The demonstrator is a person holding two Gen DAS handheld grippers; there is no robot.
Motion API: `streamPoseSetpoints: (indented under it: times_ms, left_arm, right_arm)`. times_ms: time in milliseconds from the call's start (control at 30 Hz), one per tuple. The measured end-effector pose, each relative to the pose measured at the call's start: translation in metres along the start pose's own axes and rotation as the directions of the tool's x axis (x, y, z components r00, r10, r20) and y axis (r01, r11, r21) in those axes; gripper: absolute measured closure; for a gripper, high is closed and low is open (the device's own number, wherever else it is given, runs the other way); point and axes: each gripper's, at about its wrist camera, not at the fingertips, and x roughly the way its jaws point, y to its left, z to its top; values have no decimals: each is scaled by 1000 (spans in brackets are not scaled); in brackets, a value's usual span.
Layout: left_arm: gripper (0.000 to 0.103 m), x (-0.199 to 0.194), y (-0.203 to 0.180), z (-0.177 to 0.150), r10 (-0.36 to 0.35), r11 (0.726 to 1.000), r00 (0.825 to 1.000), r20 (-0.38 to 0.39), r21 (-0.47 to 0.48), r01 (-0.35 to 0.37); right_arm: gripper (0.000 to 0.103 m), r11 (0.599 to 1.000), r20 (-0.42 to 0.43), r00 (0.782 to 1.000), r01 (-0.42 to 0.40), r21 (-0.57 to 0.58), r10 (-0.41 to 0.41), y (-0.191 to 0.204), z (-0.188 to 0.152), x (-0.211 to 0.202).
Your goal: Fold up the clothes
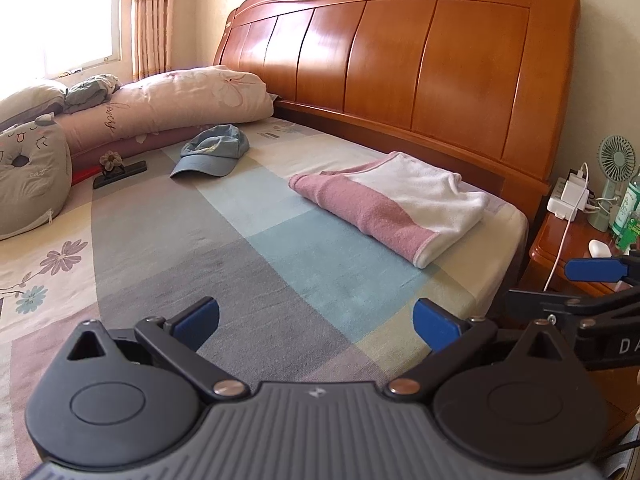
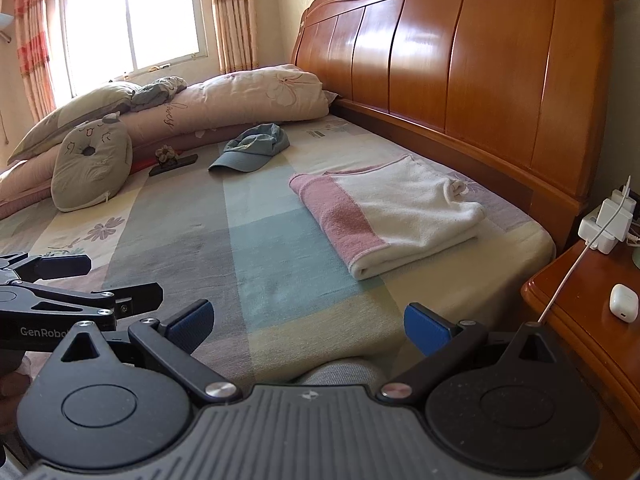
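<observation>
- Lying near the headboard (image 1: 400, 68) side of the bed (image 1: 248, 248), towards the corner beside the nightstand (image 2: 580, 300), the pink-and-white towel (image 1: 394, 204) is seen as a flat, layered rectangle, so the folding of this piece is judged to be done or nearly done.
- The left gripper (image 1: 316, 322) is held low over the striped sheet at the near edge of the bed, well apart from the towel; its jaws are spread wide and nothing is held between them.
- The right gripper (image 2: 308, 326) is held just beside it, likewise spread wide and empty, with a grey-clad knee (image 2: 340, 372) showing below it.
- If a further fold is wanted, the two corners of the near short edge are best pinched one per gripper, lifted together and carried evenly over, so that the layers are not dragged askew.
- The pinch should be taken through all layers; otherwise only the top sheet is likely to be lifted.
- The towel's long axis runs from the headboard side down towards the near right corner of the bed, at a slant to the mattress edge.
- The pink band lies along the towel's left long side; the rolled fold faces the grippers.
- A blue cap (image 2: 250, 148) lies well apart, towards the pillows (image 2: 240, 96).
</observation>
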Motion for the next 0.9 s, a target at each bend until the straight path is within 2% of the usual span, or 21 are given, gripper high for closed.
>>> streamPoseSetpoints:
  times_ms: [900]
  left_arm:
    - [1,-3,4,-2,0,1000,1000,-9,-18,0]
  right_arm:
    - [0,999,-28,999,16,-50,-17,14,1,6]
